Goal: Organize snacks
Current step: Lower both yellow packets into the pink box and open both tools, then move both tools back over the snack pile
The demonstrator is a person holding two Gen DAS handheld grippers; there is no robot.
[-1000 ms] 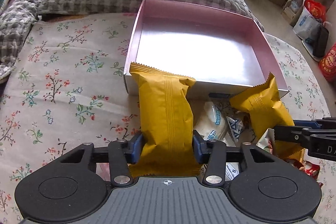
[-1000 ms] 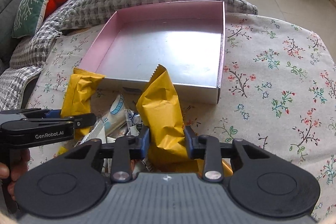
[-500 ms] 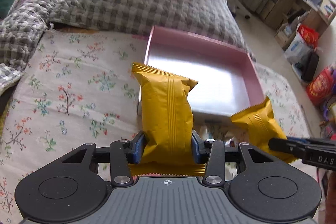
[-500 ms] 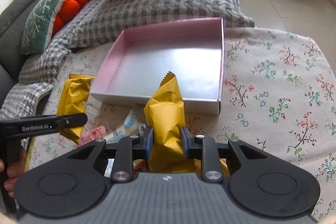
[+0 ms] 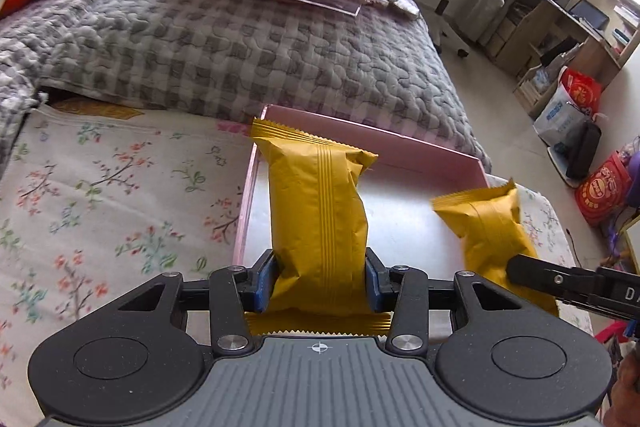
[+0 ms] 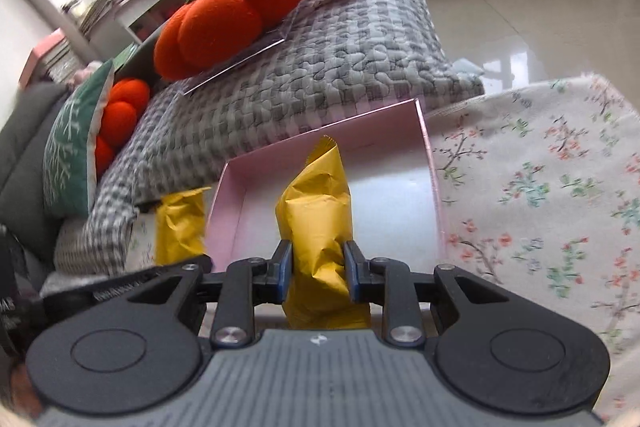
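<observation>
Left gripper pinches a yellow pack over the pink box's left edge; right gripper pinches another pack above the box.

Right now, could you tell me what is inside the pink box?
The pink box shows only a bare silvery floor. Two yellow snack packets, one in each hand-held gripper, cover parts of it, so those parts stay unseen.

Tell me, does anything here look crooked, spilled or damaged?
Nothing spilled or torn. The right gripper squeezes its yellow snack packet into a crumpled, narrow shape, while the left gripper holds its yellow packet smooth. Both hang above the pink box.
</observation>
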